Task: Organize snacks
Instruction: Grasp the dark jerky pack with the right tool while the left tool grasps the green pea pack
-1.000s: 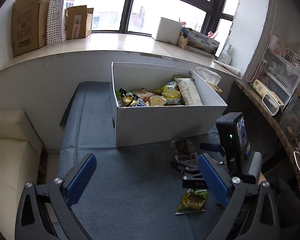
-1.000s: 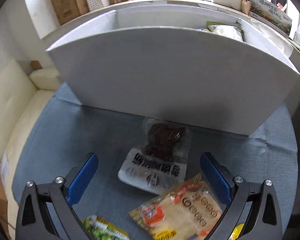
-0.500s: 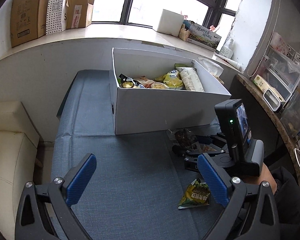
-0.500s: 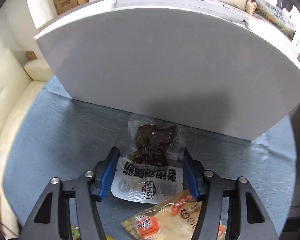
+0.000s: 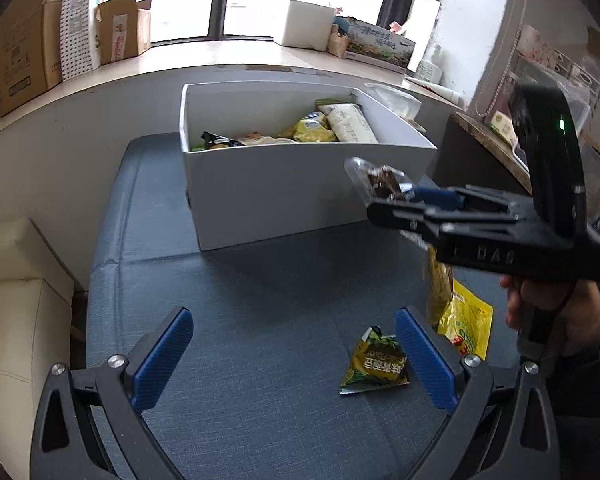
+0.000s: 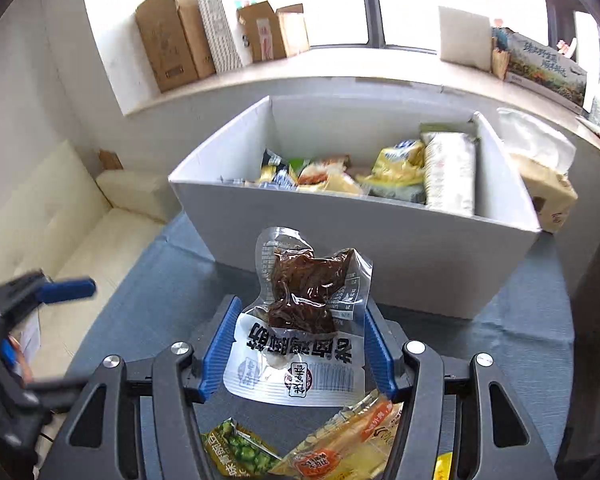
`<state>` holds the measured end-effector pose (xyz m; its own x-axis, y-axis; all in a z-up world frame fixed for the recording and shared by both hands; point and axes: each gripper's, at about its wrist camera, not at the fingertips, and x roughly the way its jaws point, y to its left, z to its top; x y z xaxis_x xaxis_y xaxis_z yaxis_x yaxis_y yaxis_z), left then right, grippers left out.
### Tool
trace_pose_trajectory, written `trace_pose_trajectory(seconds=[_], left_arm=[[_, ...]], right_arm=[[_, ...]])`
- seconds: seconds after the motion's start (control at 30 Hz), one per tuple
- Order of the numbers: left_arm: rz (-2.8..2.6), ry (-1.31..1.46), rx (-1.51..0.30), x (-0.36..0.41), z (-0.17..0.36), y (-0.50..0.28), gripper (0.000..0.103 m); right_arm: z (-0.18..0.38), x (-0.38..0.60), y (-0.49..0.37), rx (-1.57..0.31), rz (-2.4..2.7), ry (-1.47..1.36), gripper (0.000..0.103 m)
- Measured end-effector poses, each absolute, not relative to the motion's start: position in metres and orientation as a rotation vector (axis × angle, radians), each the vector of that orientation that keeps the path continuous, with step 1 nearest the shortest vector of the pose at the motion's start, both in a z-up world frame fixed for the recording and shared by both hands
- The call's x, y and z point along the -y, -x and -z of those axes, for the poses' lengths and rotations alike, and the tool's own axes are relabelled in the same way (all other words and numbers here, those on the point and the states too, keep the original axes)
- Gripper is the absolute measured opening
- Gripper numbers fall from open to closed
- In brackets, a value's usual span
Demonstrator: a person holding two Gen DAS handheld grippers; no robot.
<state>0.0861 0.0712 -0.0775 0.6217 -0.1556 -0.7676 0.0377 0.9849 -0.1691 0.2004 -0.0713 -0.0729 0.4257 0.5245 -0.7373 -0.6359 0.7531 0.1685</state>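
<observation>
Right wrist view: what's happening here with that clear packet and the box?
A person is sorting snacks into the white box. The right tongs are shut on the clear packet of dark meat snack, held above the blue cloth in front of the box. The left tongs are open and empty, above a green packet.

The clear packet [image 6: 306, 308] is shiny, see-through plastic with crinkles, and the green snack bag [image 5: 376, 362] is glossy foil that looks wrinkled. The white box [image 5: 284, 196] looks like smooth, matt cardboard, and it sits on a blue cloth [image 5: 236, 320] with a rough woven look. The left gripper [image 5: 294, 354] has black plastic arms, ribbed blue pads and small shiny metal screws.
</observation>
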Motion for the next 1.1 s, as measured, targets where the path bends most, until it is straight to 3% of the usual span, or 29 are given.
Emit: trace_pose_trajectory(seconds=[0.27,0.6,0.63,0.67,0.73,1.1], left_arm=[[0.256,0.015,-1.005,-0.009,0.113,-0.097,0.103],[0.282,-0.056,-1.102,0.024,0.153,-0.112,0.102],[0.277,-0.062,-1.104,0.025,0.155,-0.113,0.095],[0.277,-0.066,-1.111,0.026,0.157,-0.114,0.075],[0.244,-0.077,-1.103,0.026,0.156,-0.117,0.059],[0.189,0.091,-0.979,-0.025,0.097,-0.107,0.055]], right_arm=[[0.024,0.137,-0.202,-0.762,-0.75,-0.072,0.064],[0.002,0.19,-0.181,-0.703,-0.675,-0.092,0.064],[0.004,0.192,-0.18,-0.706,-0.67,-0.095,0.064],[0.007,0.195,-0.179,-0.712,-0.665,-0.102,0.064],[0.014,0.201,-0.177,-0.729,-0.661,-0.118,0.064],[0.028,0.198,-0.174,-0.763,-0.686,-0.136,0.064]])
